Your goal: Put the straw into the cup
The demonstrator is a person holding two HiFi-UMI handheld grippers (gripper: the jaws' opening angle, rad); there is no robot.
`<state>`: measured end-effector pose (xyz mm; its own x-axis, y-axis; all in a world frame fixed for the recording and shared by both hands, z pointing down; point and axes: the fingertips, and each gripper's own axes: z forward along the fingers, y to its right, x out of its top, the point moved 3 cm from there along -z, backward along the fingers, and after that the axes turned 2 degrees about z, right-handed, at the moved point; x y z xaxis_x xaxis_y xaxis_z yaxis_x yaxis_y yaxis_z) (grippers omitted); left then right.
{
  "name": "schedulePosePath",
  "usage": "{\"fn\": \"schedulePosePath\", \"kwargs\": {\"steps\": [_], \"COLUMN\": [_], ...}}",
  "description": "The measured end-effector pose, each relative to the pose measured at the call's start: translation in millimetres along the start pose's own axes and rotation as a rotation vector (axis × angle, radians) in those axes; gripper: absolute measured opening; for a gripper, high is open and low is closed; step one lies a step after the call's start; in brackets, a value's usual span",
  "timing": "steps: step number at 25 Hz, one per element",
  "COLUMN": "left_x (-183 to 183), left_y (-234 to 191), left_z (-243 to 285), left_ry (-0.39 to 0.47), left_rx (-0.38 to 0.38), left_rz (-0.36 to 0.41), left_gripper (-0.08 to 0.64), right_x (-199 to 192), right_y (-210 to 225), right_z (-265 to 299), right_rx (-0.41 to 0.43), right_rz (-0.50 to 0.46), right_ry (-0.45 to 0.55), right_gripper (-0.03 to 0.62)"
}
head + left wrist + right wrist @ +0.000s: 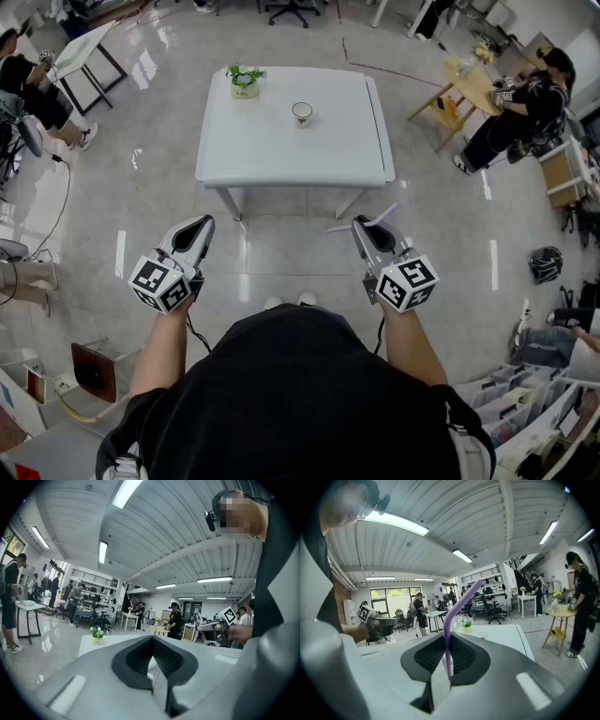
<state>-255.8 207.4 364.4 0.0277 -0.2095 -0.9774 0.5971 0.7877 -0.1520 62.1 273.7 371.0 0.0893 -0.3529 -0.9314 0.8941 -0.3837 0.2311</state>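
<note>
A small white cup [302,112] stands near the middle of a white table [281,150] ahead of me, with a little potted plant [245,81] at its far left. In the right gripper view the cup [483,634] shows small and far beyond the jaws. My right gripper [362,226] is shut on a bent purple straw [377,220], well short of the table. The straw [457,609] rises from the pinched pads and leans right. My left gripper [200,225] is level with it on the left, jaws together and empty [152,639].
Glossy floor lies between me and the table's near edge [295,184]. A person sits at a wooden side table [469,84] at far right, another person [28,84] by a desk at far left. A backpack [546,264] and shelves [525,403] lie to my right.
</note>
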Motion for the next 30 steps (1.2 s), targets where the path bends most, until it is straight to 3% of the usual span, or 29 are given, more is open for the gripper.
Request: {"fn": "schedulePosePath", "kwargs": {"steps": [17,30], "left_x": [18,11], "left_y": [4,9], "left_z": [-3,-25], "left_ry": [0.028,0.005], "left_rx": [-0.069,-0.100], "left_rz": [0.035,0.033], "left_gripper": [0.000,0.000], "right_x": [15,14], "right_y": [-18,-31], "right_z": [-5,-12], "right_rx": [-0.028,-0.049], "right_rz": [0.001,0.012], "right_ry": [0.074,0.089], "right_gripper": [0.058,0.058]}}
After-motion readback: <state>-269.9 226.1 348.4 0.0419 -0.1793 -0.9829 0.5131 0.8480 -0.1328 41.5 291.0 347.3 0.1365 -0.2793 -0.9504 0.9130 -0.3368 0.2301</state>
